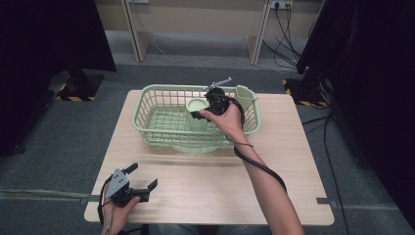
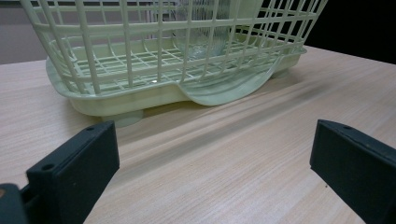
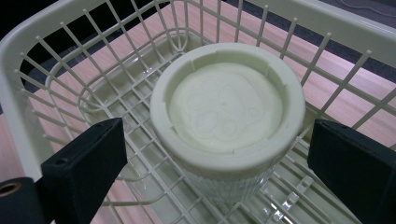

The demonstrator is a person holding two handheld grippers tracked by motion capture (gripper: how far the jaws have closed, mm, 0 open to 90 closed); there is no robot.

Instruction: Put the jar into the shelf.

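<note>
The jar, clear ribbed glass under a pale green lid, stands upright inside the green basket at the far middle of the table. The right gripper hangs over the basket with its jaws apart on either side of the jar. The left gripper sits well short of the basket, near the table's front edge, jaws apart and empty.

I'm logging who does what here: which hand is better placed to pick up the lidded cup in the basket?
Right. The right tool is inside the basket, its jaws open on either side of the cup. The left tool sits open at the table's near edge, outside the basket.
</note>
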